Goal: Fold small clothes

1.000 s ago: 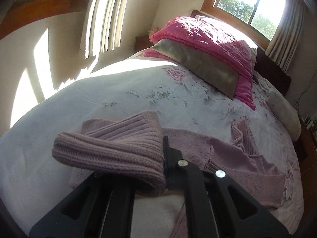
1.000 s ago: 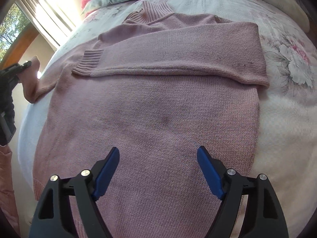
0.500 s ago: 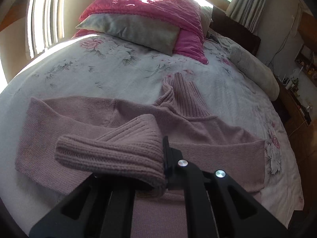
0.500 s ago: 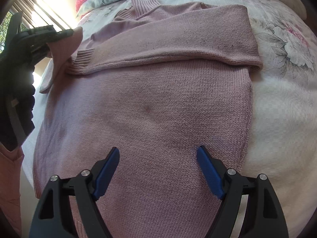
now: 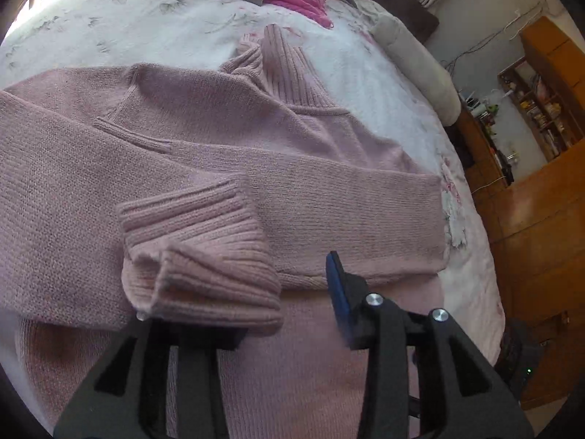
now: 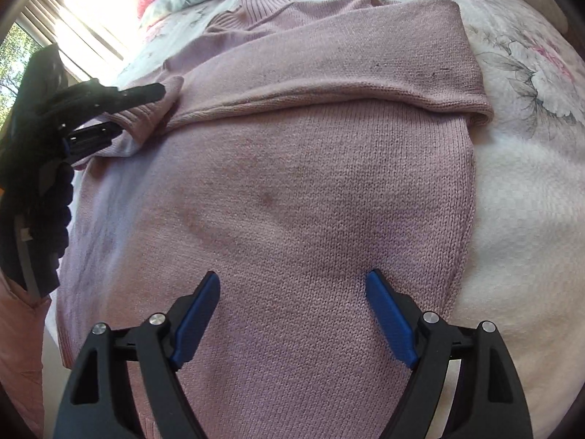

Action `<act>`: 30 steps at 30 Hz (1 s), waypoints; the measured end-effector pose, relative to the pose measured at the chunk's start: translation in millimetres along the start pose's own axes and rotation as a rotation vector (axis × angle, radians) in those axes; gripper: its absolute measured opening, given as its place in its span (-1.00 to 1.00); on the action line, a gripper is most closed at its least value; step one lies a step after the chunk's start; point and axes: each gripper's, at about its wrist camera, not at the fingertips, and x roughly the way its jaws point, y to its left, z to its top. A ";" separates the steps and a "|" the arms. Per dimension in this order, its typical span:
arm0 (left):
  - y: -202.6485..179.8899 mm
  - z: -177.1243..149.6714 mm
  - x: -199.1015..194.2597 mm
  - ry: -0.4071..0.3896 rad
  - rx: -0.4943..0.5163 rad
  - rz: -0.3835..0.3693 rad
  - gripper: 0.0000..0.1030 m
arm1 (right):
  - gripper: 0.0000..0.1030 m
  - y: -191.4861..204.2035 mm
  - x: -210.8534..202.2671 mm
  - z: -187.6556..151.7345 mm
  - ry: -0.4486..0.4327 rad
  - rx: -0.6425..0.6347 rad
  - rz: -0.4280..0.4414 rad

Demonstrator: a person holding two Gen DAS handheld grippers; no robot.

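sweater (image 6: 310, 183) spread flat on bed (image 6: 530, 183); left gripper (image 5: 256, 292) jaws parted, ribbed cuff (image 5: 197, 256) draped over one jaw; right gripper (image 6: 292, 314) jaws spread, empty, above hem.

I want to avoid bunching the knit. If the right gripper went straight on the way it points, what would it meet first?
Probably the pink sweater's flat body panel; the open right gripper points onto it, well short of the folded sleeve. Depth is unclear.
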 end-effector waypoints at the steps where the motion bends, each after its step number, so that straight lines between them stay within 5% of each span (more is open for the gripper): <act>1: 0.1 -4.6 -10.3 0.002 0.015 -0.055 -0.20 | 0.62 -0.1 0.4 0.8 0.000 0.000 0.001; 5: 12.2 -21.1 -42.7 0.020 0.016 -0.134 0.29 | 0.62 -0.2 1.2 4.6 0.006 0.009 0.004; 9: 54.4 -33.6 -49.7 0.038 -0.089 0.034 0.23 | 0.63 4.1 3.1 8.1 0.013 0.003 -0.022; 11: 72.2 -38.2 -54.8 0.033 -0.134 0.009 -0.03 | 0.63 6.7 4.5 10.2 0.014 0.001 -0.034; 15: 71.6 -57.4 -94.0 -0.081 -0.047 -0.035 0.04 | 0.63 12.8 -1.0 17.6 -0.004 0.007 -0.017; 19: 85.3 -59.0 -123.5 -0.154 -0.063 0.032 0.05 | 0.62 46.0 -3.2 44.9 -0.008 -0.050 0.023; 22: 94.1 -45.1 -137.4 -0.188 -0.076 0.153 0.05 | 0.60 80.9 7.3 68.9 0.013 -0.090 0.081; 25: 101.4 -34.3 -151.6 -0.221 -0.110 0.172 0.05 | 0.59 111.2 28.7 92.5 0.052 -0.078 0.174; 27: 101.8 -31.3 -159.9 -0.243 -0.108 0.185 0.05 | 0.53 124.4 50.0 107.4 0.089 -0.065 0.183; 30: 101.5 -29.5 -165.8 -0.258 -0.106 0.187 0.08 | 0.06 135.5 78.0 120.2 0.140 -0.037 0.214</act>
